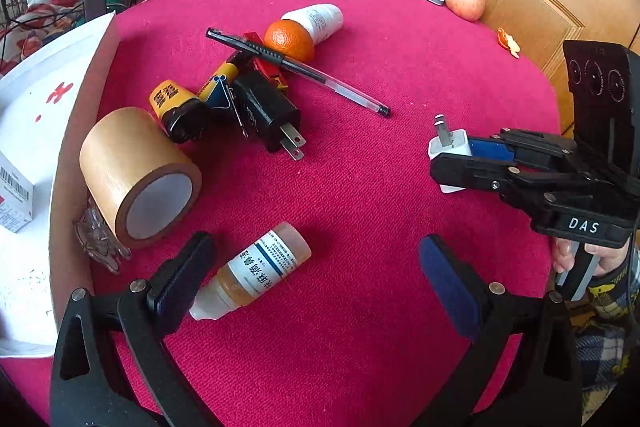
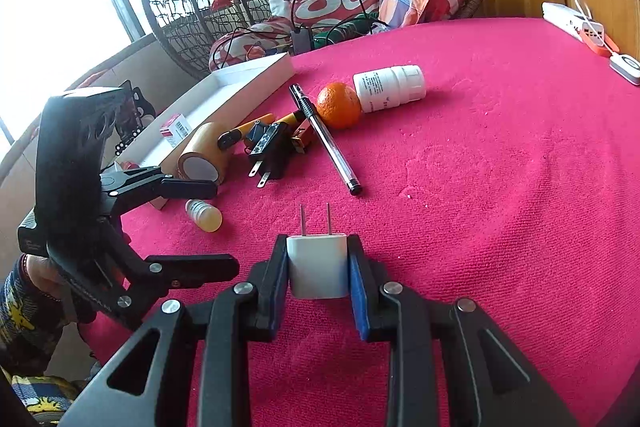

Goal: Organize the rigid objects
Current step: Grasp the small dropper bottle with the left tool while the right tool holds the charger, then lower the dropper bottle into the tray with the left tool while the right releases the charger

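Big white box (image 2: 240, 83) sits at the far left edge of the pink table (image 2: 500, 187), only a small carton (image 2: 175, 129) showing inside. The right gripper (image 2: 318, 267) is clamped on the white plug (image 2: 318, 265), near centre, so the carry to that box looks next. The left gripper (image 1: 316, 279) gapes wide, empty, over the dropper bottle (image 1: 256, 273).

Left tool (image 1: 312, 283) agape (right tool (image 2: 318, 267) clamped)
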Available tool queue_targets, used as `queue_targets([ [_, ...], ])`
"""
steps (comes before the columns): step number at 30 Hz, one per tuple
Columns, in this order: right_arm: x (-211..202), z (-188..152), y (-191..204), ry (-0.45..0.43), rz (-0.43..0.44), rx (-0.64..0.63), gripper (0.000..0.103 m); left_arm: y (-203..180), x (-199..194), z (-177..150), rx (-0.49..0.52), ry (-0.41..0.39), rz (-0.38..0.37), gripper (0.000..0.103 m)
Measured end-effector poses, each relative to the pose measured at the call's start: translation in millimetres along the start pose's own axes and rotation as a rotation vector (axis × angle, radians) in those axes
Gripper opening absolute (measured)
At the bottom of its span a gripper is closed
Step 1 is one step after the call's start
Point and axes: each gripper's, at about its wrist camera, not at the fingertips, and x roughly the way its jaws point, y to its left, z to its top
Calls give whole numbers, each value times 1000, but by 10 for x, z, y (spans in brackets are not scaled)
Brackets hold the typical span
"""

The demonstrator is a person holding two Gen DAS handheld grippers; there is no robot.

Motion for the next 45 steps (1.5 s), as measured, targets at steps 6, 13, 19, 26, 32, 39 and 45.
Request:
queue_targets([
  [6, 12, -13, -9, 2, 24, 17, 27, 5, -154, -228, -12, 4, 55, 102],
  [13, 11, -19, 5, 2, 17, 5, 27, -59, -96, -205, 79, -20, 149, 72],
  [19, 9, -26, -1, 0, 18, 6, 27, -99, -183, -283, 104, -29, 96, 20],
  [26, -74, 3, 37, -22, 16, 11, 26, -186, -454, -328, 63, -132, 120, 20],
  [32, -221, 131, 204, -64, 30, -17, 26, -74, -774, -287, -1, -244, 129, 20],
  [39, -231, 335, 449, -71, 47, -72, 26, 334, -1082, -321, -134, -313, 220, 20],
  [45, -195, 586, 688, -84, 71, -132, 26, 732, -1399, -355, -249, -393, 302, 20],
])
